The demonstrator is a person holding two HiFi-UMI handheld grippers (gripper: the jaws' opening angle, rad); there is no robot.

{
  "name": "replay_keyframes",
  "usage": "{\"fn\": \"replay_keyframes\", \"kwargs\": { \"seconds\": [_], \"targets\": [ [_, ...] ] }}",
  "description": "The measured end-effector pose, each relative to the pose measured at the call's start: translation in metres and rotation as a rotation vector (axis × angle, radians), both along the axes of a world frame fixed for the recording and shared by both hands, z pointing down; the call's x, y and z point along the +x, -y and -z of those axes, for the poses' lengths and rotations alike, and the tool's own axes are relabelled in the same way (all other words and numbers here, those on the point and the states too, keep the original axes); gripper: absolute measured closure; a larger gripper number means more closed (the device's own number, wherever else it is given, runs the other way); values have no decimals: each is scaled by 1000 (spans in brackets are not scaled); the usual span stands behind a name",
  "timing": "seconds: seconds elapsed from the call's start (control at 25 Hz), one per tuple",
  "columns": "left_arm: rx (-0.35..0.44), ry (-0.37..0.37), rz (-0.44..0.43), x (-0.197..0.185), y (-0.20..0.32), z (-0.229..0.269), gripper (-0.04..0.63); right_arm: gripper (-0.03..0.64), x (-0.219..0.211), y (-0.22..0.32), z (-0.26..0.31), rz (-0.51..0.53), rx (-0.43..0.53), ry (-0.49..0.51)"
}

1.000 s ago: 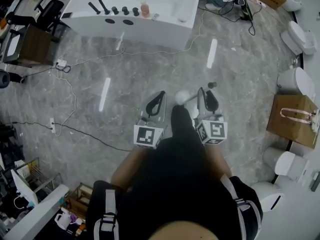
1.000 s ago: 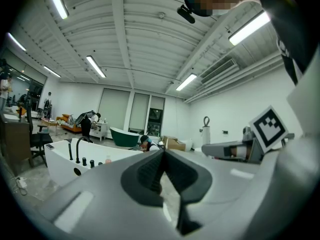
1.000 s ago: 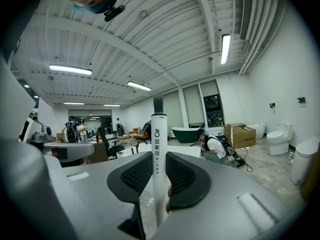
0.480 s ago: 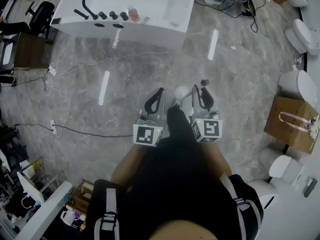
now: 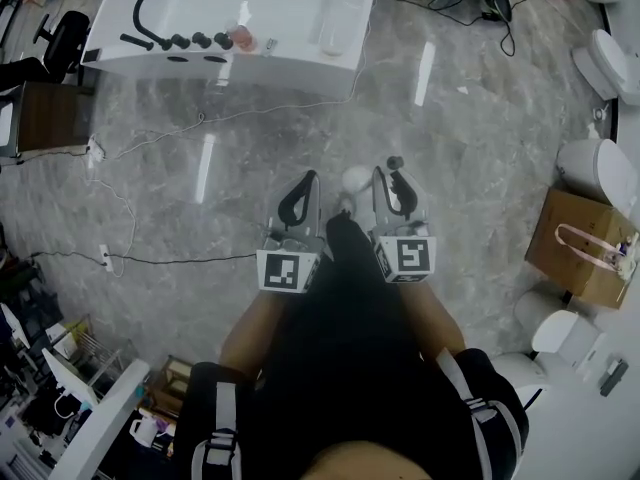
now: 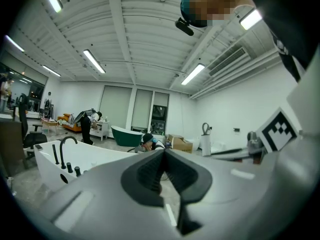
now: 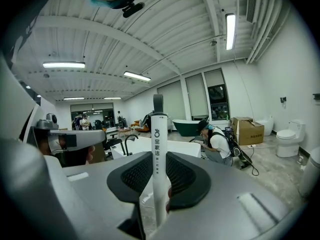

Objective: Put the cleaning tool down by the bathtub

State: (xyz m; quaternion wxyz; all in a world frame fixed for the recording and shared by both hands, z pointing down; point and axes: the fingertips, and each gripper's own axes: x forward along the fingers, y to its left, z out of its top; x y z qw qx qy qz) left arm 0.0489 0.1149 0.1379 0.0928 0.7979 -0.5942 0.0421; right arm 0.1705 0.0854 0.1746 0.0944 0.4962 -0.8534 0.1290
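Observation:
The cleaning tool is a white stick handle (image 7: 158, 149) with a black top end, standing upright between the pads of my right gripper (image 7: 159, 184), which is shut on it. From the head view its black tip (image 5: 395, 162) and a white rounded part (image 5: 355, 179) show at my right gripper (image 5: 392, 186). My left gripper (image 5: 299, 196) is held beside it, a little to the left, shut with nothing in it (image 6: 163, 153). The white bathtub (image 5: 290, 8) with a black curved faucet (image 5: 148, 6) stands some way ahead on the grey stone floor.
Cables trail over the floor (image 5: 150, 258) left of me and along the tub's front. White toilets (image 5: 598, 166) and a cardboard box (image 5: 583, 243) line the right side. A black chair (image 5: 60, 36) stands at the far left. A person crouches (image 7: 218, 140) beyond the tub.
The head view has swung, so the bathtub slid toward the upper left of the frame. Both grippers stay close in front of my body, drifting slightly left. The right grip on the tool is unchanged.

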Motion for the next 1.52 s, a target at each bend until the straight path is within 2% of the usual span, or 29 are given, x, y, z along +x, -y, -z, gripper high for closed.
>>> {"fn": "replay_keyframes", "kwargs": {
  "seconds": [0.52, 0.76, 1.08, 1.52],
  "targets": [
    [-13, -7, 14, -9, 32, -19, 589, 534, -8, 36, -30, -7, -23, -30],
    [-14, -16, -14, -18, 51, -31, 589, 534, -16, 49, -41, -36, -36, -42],
    [-54, -27, -47, -35, 84, -62, 589, 534, -34, 71, -73, -72, -79, -59],
    [-76, -23, -39, -65, 131, -113, 589, 534, -62, 113, -139, -87, -126, -67]
  ]
}}
